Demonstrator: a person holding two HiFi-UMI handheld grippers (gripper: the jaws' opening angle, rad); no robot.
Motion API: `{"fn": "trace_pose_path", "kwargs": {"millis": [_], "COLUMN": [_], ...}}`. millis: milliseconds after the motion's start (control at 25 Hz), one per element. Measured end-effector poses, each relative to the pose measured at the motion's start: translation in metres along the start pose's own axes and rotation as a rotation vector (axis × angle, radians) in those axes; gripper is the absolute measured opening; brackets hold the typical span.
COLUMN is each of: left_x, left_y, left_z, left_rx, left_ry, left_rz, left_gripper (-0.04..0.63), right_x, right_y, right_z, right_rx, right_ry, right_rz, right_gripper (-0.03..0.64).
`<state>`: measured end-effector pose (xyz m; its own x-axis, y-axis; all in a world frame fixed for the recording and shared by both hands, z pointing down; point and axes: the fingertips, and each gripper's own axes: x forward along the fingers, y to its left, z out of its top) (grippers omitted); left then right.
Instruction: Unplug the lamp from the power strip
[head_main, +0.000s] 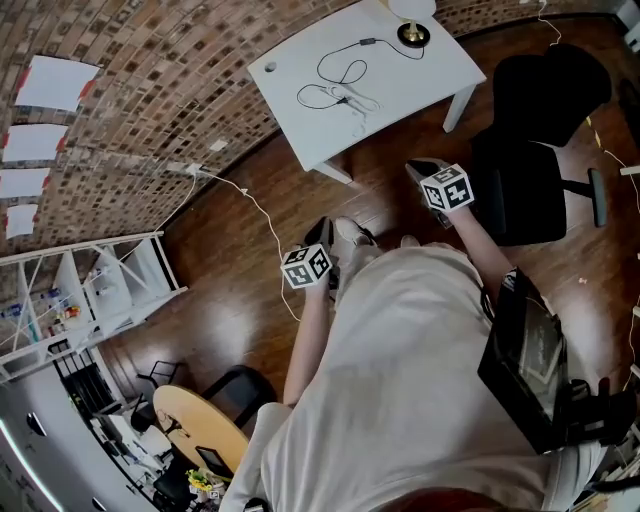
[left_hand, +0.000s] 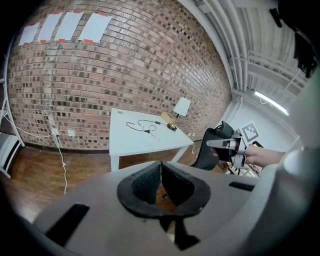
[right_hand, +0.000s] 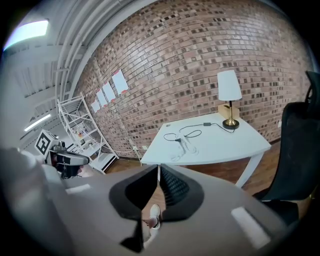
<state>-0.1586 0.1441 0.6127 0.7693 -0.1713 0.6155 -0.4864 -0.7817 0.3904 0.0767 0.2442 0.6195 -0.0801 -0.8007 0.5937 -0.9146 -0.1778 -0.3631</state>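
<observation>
The lamp (head_main: 411, 28), with a brass base and a white shade, stands at the far right end of the white table (head_main: 300, 70). It also shows in both gripper views: lamp (left_hand: 179, 113), lamp (right_hand: 228, 98). Its black cord (head_main: 340, 78) loops across the tabletop to a white power strip (head_main: 358, 103), seen again as the power strip (right_hand: 187, 146). Both grippers hang in the air well short of the table, over the wooden floor. My left gripper (head_main: 321, 232) and my right gripper (head_main: 421, 169) are shut with nothing in them. The jaw tips meet in the left gripper (left_hand: 161, 170) and right gripper (right_hand: 159, 172) views.
A black office chair (head_main: 540, 130) stands right of the table, close to my right gripper. A white cable (head_main: 262, 215) runs from a wall outlet across the floor. A white shelf rack (head_main: 90, 290) stands against the brick wall at left.
</observation>
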Motion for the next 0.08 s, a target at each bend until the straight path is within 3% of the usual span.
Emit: {"fn": "trace_pose_path", "kwargs": {"millis": [80], "left_x": [0.0003], "left_y": [0.001], "left_z": [-0.0015], "left_rx": [-0.002], "left_ry": [0.001], "left_rz": [0.002], "left_gripper": [0.005], "right_x": [0.0018], "right_y": [0.0018], "right_z": [0.0021], "right_rx": [-0.008], "right_ry": [0.002], "right_rz": [0.008], "right_gripper": [0.005]}}
